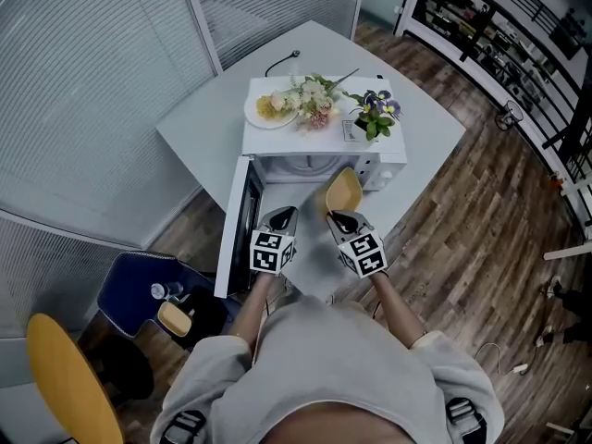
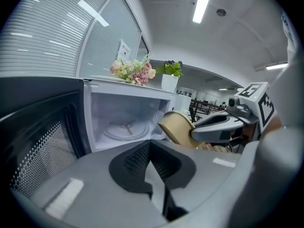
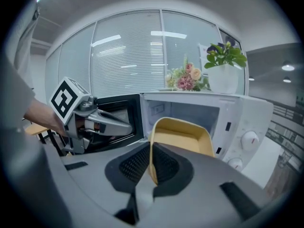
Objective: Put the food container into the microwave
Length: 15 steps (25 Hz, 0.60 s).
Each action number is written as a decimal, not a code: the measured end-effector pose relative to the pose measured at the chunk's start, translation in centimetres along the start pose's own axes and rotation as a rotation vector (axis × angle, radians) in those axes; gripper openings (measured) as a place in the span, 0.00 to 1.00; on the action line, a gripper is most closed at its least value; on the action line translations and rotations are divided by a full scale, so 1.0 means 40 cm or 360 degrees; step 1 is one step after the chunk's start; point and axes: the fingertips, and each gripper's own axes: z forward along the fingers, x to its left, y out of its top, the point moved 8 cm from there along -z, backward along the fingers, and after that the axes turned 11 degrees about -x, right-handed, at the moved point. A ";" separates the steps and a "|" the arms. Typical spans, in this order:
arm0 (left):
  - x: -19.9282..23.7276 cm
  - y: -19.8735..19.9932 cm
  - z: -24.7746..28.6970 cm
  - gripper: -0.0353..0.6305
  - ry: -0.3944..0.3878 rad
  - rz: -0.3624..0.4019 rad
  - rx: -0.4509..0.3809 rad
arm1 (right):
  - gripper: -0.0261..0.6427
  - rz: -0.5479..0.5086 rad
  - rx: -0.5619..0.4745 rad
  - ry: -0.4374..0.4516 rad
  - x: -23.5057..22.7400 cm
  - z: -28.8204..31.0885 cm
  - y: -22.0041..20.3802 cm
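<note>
My microwave point(image 1: 324, 151) stands open, with its door point(image 1: 236, 225) out to my left. The yellow food container point(image 3: 183, 137) hangs just before the cavity. Its long axis runs from my jaws toward the opening, and its mouth is tilted up. My right gripper point(image 3: 152, 167) pinches only one wall, so the container could pivot and clip the frame. My left gripper point(image 2: 151, 163) is closed on nothing.

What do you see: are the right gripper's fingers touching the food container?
Touching. In the right gripper view, the right gripper has its fingers clamped on the rim of the food container.
</note>
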 end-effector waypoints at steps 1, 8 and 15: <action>0.004 0.001 0.002 0.07 0.0001 -0.0006 -0.0004 | 0.08 -0.0022 0.0010 0.0012 -0.001 0.008 0.004; 0.024 0.001 0.021 0.07 -0.0013 -0.0033 -0.0020 | 0.08 -0.0224 0.0091 0.0094 -0.005 0.056 0.028; 0.036 0.004 0.020 0.07 -0.0022 -0.0041 -0.0020 | 0.08 -0.0536 0.0209 0.0236 -0.006 0.101 0.041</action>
